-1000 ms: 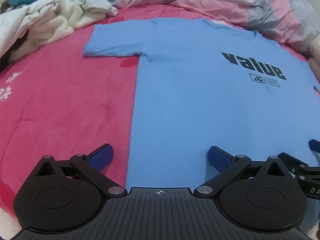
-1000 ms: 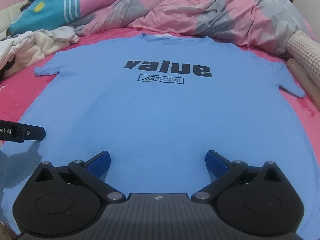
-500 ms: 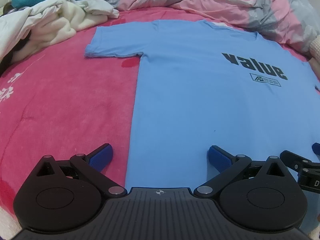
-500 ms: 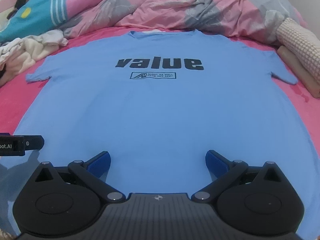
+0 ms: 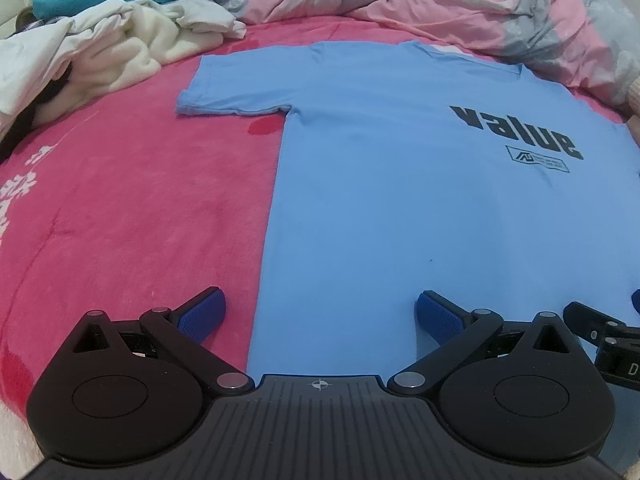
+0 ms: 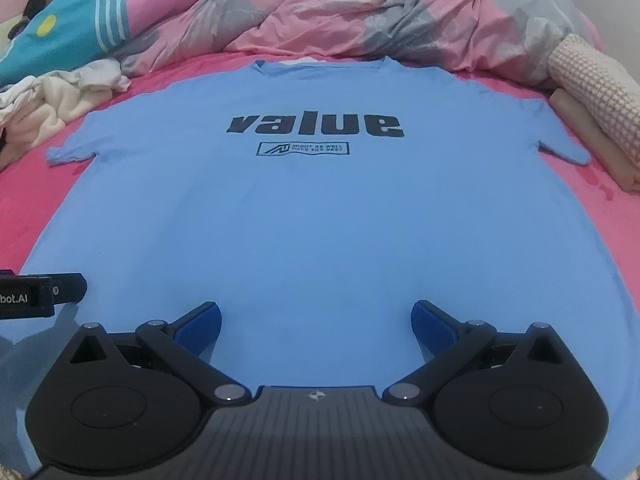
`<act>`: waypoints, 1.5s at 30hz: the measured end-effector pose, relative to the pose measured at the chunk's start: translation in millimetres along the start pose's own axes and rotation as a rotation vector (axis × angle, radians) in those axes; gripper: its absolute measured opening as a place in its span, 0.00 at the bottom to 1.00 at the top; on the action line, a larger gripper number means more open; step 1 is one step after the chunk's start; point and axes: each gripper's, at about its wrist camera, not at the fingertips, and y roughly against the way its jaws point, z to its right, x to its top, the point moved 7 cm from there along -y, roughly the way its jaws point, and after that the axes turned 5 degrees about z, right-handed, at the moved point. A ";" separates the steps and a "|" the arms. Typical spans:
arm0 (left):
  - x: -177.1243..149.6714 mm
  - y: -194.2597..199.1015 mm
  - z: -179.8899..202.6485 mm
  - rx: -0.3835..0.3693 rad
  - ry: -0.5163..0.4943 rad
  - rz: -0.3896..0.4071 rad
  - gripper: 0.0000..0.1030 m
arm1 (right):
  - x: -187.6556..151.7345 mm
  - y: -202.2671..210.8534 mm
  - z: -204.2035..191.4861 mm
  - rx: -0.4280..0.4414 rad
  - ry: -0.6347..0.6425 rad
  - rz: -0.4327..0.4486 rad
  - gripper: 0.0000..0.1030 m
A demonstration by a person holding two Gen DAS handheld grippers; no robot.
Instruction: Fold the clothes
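A light blue T-shirt [image 5: 400, 200] [image 6: 316, 216] with black "value" lettering lies flat and face up on a pink bed cover [image 5: 132, 208], collar at the far side. My left gripper [image 5: 320, 314] hovers open over the shirt's left side edge near the hem, one blue pad over the pink cover, the other over the shirt. My right gripper [image 6: 316, 322] is open above the lower middle of the shirt, with nothing between its fingers. Part of the right gripper [image 5: 600, 336] shows at the right edge of the left wrist view.
A heap of white and cream clothes [image 5: 104, 56] lies at the far left. A rumpled pink and grey duvet [image 6: 360, 12] runs along the back, with a teal striped cushion [image 6: 72, 28]. A cream knit roll [image 6: 596, 88] and folded beige items lie at the right.
Both grippers have drawn back slightly toward the hem and lifted, so more of the bed's far side shows. The shirt has not moved and both grippers stay open.
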 end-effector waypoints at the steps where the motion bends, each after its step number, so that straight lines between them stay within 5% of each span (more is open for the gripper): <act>1: -0.2 0.2 -0.2 0.000 0.001 0.001 1.00 | 0.0 -0.3 -0.4 -0.003 0.004 -0.001 1.00; 36: -0.8 -2.4 -2.0 -0.003 0.031 0.010 1.00 | -4.3 0.0 -0.3 0.022 0.006 0.052 1.00; 45: 12.6 12.0 -14.3 -0.044 0.113 0.048 1.00 | 5.1 7.1 -3.0 0.024 -0.004 0.051 1.00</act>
